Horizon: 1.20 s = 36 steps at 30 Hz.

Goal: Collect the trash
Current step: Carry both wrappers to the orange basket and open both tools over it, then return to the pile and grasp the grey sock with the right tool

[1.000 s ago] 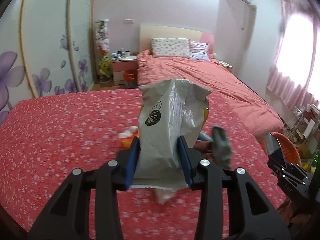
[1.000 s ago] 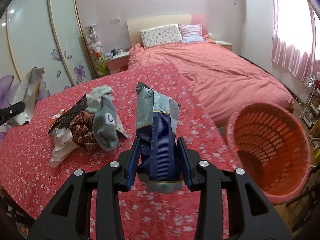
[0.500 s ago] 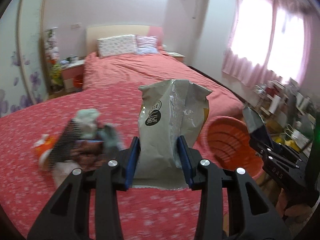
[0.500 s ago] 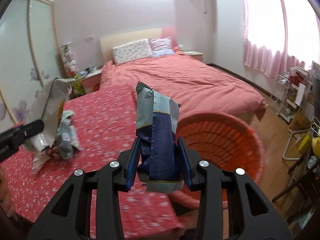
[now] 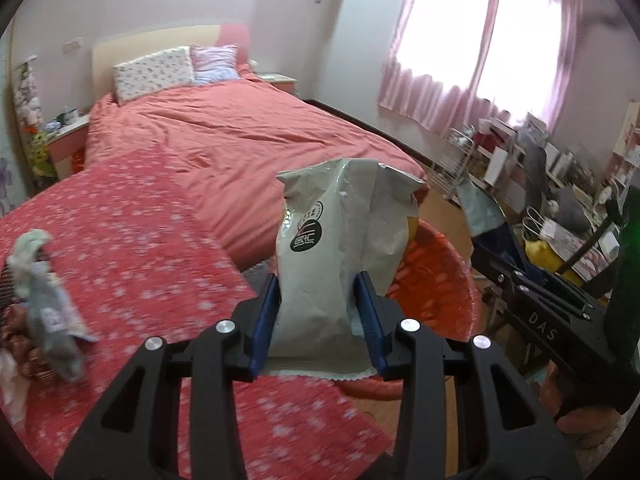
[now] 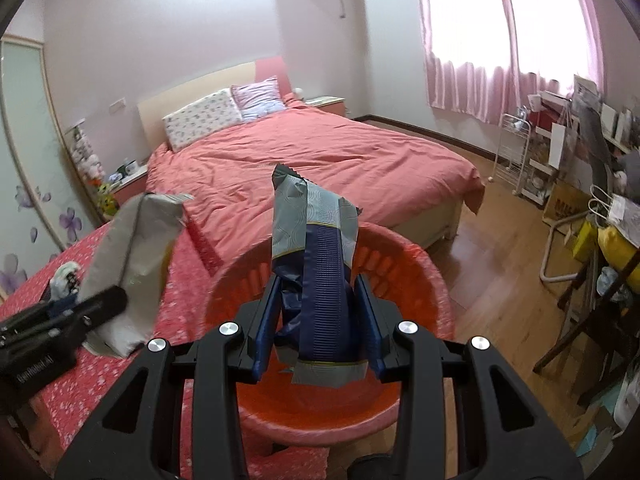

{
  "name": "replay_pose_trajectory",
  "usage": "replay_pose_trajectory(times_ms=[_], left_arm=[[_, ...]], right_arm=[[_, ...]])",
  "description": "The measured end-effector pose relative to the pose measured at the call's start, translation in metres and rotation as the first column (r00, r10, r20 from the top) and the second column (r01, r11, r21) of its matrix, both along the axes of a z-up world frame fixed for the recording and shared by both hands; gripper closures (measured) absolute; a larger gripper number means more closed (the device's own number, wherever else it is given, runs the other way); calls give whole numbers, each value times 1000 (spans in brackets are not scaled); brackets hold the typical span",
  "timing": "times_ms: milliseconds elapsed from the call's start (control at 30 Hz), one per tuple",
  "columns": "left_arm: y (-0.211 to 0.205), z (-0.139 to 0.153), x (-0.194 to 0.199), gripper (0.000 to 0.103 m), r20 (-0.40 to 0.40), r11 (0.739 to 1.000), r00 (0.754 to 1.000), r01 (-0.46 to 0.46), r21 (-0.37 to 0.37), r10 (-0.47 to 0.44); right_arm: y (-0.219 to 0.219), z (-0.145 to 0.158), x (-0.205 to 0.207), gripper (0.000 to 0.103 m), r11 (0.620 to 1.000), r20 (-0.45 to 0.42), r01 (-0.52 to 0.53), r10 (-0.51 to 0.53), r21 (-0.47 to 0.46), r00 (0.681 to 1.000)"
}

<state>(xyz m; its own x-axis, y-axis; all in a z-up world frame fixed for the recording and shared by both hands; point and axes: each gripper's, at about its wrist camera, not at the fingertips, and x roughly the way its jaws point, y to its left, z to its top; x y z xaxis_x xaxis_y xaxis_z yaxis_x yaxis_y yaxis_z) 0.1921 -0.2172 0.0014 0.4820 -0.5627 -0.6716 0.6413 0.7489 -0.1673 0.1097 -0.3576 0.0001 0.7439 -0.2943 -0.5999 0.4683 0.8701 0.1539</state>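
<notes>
- My right gripper [image 6: 318, 320] is clamped on a blue-and-silver wrapper [image 6: 314, 276], held upright straight above the orange basket [image 6: 424, 276]
- My left gripper [image 5: 320, 316] is clamped on a pale grey snack bag [image 5: 336, 248], torn top up, with the basket's rim [image 5: 448, 264] showing just behind and to the right of it
- From the right wrist view that grey bag [image 6: 128, 264] sits to the left of the basket, over the edge of the red flowered cloth [image 6: 100, 368], so I judge it is not yet over the opening
- Step in hand, as I read it: drop both pieces into the basket
- Right side looks ready; I'd let the pads part fully so the crinkled foil slips free rather than clinging to one pad
- Left side I'd carry further right until the bag's bottom edge is inside the rim, then release
- Both pieces are light and floppy, so a low release over the middle should stop them drifting out
- More to sort remains far left on the cloth: a heap with a grey sock [image 5: 44, 280] on top, blurred here, so I can't name the rest
</notes>
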Motion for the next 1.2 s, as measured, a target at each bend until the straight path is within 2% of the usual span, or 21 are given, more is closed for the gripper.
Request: replay_pose_trajectory(times_ms=[233,400,500,567,833,1000,1200], left_arm=[[-36,-28,10,63,-37,999,998,46,25,-45],[-52,-46,19,55,-51,997,998,49,63,-46],[-55,-54,23,48,-57,996,998,43,81,-38],[-52,-57,26,39,-64,996,998,35,83,-29],[-25,-52,33,31,-28,993,999,-32,116,36],[8,-41,30,28,9,987,995,-97,132,96],[61,-21,21,23,79,969,978,-201,140,191]], right_arm=[[-21,-10,3,65,999,5,21,-22,32,1000],[-27,-13,2,62,998,8,17,-18,59,1000],[-30,-16,4,55,997,3,16,-16,76,1000],[-31,-17,4,42,996,0,18,-19,86,1000],[-29,-11,-1,40,997,-13,42,-41,65,999],[-21,-3,1,40,998,-21,48,-47,31,999],[14,7,8,40,1000,-25,-25,25,-16,999]])
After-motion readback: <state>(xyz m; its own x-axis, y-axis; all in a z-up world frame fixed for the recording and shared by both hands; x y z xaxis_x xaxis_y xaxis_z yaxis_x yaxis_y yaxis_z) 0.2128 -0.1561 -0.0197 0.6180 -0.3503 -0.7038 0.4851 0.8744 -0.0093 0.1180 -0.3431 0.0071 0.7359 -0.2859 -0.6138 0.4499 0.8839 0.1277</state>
